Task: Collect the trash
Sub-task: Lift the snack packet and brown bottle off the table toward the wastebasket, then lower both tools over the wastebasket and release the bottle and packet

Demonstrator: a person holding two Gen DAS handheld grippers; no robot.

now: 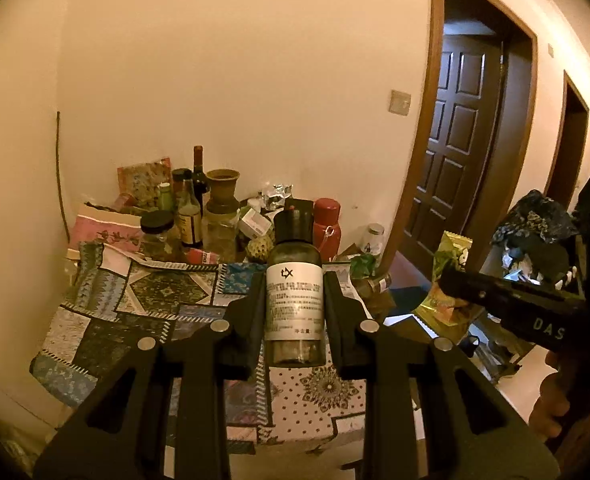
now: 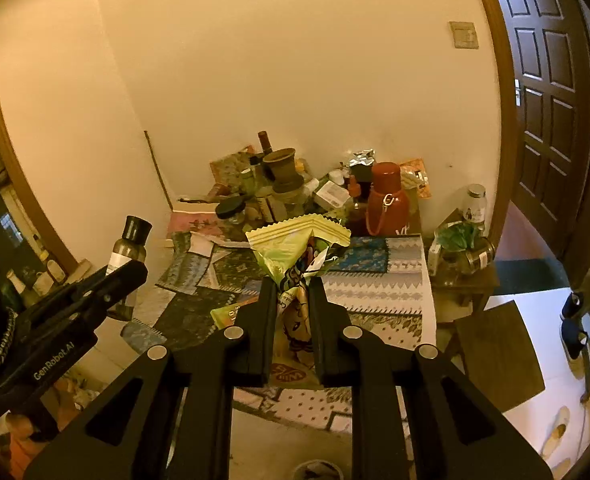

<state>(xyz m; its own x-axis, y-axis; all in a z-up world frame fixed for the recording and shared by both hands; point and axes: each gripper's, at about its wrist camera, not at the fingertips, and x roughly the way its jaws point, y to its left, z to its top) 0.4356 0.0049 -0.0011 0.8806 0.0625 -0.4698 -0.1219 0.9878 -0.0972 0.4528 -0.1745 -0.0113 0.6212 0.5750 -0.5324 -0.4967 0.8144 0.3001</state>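
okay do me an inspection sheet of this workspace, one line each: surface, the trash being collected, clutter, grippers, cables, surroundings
Surface: table under a patchwork cloth, front part bare, back part crowded.
Job's things: a dark bottle with a white label, held upright above the table; a crumpled yellow-green snack wrapper, also lifted off the table.
Clutter: red flask, brown clay vase, wine bottle, jars and boxes against the wall.
Grippers: left gripper shut on the bottle; right gripper shut on the wrapper.
Cables: thin dark cord running up the wall corner.
Surroundings: dark panelled door, wall switch, low side table with jars.
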